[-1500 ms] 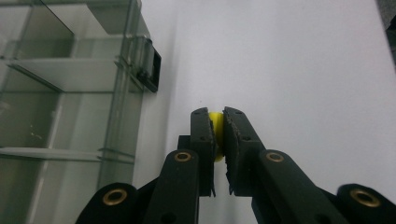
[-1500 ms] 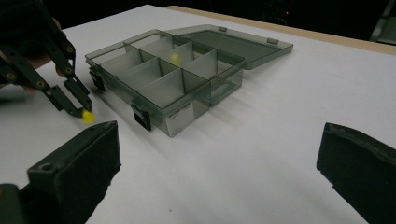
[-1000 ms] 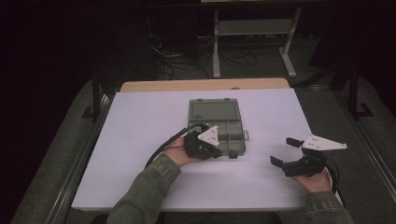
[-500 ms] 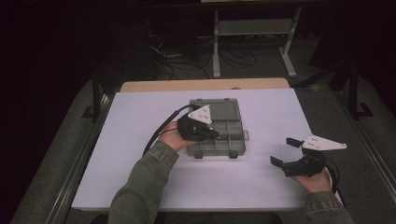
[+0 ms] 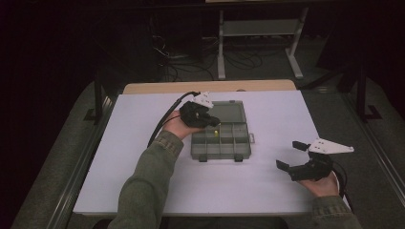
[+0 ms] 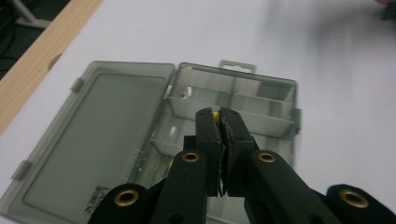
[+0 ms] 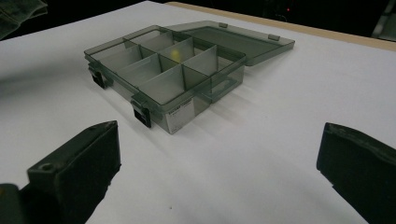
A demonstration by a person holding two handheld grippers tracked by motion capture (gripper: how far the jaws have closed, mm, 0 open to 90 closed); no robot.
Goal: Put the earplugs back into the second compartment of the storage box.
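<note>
A smoky clear compartment box [image 5: 220,153] lies open mid-table, its lid [image 5: 230,112] flat on the far side. A small yellow piece [image 5: 216,134] rests in one of the middle compartments. My left gripper [image 5: 214,123] hovers over the box's far left part, jaws shut with nothing seen held. In the left gripper view the closed tips [image 6: 220,114] point down at the box [image 6: 261,84], and the yellow piece [image 6: 215,113] peeks out just past them. My right gripper [image 5: 289,154] rests open right of the box. Its view [image 7: 219,149] faces the box [image 7: 182,109] and the yellow piece [image 7: 176,54].
The white table top [image 5: 143,181] ends in a wooden strip [image 5: 157,88] at the back. Beyond it are a metal stand [image 5: 258,33] and cables on a dark floor. A dark frame rail [image 5: 71,191] runs along the table's left side.
My left gripper has moved from over the box's near row toward the far side and slightly left, rising a little. Its jaws stay shut. The right gripper has kept still.
</note>
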